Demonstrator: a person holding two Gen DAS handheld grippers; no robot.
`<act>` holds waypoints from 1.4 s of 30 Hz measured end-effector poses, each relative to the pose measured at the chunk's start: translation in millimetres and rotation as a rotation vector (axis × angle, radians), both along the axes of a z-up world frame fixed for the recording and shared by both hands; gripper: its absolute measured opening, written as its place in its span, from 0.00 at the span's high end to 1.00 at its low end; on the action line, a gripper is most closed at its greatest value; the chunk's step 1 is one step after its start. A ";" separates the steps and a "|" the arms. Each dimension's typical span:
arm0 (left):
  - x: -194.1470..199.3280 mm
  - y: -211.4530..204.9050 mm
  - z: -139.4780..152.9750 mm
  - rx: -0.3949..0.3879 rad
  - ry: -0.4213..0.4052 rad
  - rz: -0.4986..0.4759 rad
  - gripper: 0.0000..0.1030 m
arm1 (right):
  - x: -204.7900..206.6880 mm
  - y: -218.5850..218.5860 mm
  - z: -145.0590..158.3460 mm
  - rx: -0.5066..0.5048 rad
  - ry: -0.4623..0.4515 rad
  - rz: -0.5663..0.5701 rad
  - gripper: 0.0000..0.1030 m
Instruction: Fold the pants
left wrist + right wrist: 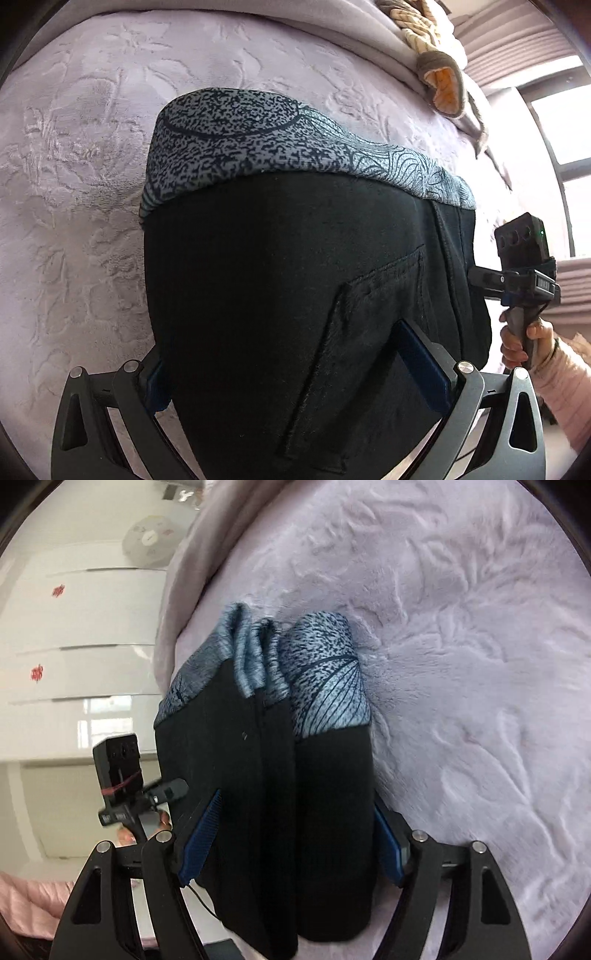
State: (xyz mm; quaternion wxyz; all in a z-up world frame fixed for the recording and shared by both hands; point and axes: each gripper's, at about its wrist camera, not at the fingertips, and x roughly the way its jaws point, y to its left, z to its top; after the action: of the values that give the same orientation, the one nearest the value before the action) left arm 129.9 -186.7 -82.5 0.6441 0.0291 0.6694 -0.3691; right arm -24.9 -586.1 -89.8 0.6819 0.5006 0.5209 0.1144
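Observation:
The black pants [288, 295] with a grey-blue patterned band [236, 144] hang lifted over a lilac bedspread [74, 184]. My left gripper [295, 365] is shut on the pants near a back pocket; the blue pads [424, 369] press into the cloth. My right gripper [291, 849] is shut on the bunched black pants [266, 794], whose patterned ends [325, 672] point away. The right gripper also shows in the left wrist view [517, 273], at the pants' right edge. The left gripper shows in the right wrist view [133, 794], at their left edge.
The embossed lilac bedspread [480, 701] fills the ground below. A rolled lilac blanket and a striped tan cloth [439, 70] lie at the bed's far edge. A window [565, 129] is at the right; white cabinets [74, 627] stand beside the bed.

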 end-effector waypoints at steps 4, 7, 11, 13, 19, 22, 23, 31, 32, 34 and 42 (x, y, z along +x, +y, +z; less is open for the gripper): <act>-13.6 -2.9 22.2 0.009 -0.084 0.005 0.23 | -4.4 0.3 3.9 0.007 0.045 -0.051 0.41; -24.9 -2.5 45.7 0.012 -0.132 -0.004 0.38 | -17.4 -3.6 16.3 0.061 0.021 -0.090 0.56; -39.7 5.0 75.3 -0.003 -0.120 0.015 0.39 | -37.9 -4.4 36.0 0.118 -0.010 -0.107 0.58; -52.1 4.7 87.6 0.005 -0.121 0.012 0.39 | -52.2 -0.3 48.6 0.146 -0.025 -0.106 0.58; -107.3 7.5 114.3 0.021 -0.119 0.004 0.39 | -110.9 9.0 80.2 0.196 -0.041 -0.106 0.58; -133.3 8.7 111.6 0.039 -0.125 0.009 0.39 | -139.8 10.2 85.0 0.199 -0.029 -0.096 0.58; -139.9 9.6 106.9 0.047 -0.120 0.017 0.39 | -149.5 9.4 81.8 0.204 -0.021 -0.099 0.58; -164.3 9.2 43.0 0.291 -0.208 0.120 0.03 | -178.7 19.8 43.2 0.077 0.136 -0.052 0.56; -163.7 10.1 44.4 0.290 -0.208 0.131 0.03 | -179.4 19.9 40.1 0.078 0.143 -0.058 0.55; -163.5 10.2 49.4 0.305 -0.234 0.138 0.03 | -185.0 15.7 39.6 0.071 0.153 -0.077 0.49; -157.8 29.8 78.1 0.350 -0.321 0.138 0.03 | -204.0 6.5 60.9 -0.152 0.238 -0.071 0.45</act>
State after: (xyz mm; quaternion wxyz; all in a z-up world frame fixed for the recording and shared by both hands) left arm -27.9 -156.9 -4.4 0.7510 0.1525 0.6127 -0.1933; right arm -228.9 -579.6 -28.9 0.6549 0.4757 0.5871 -0.0097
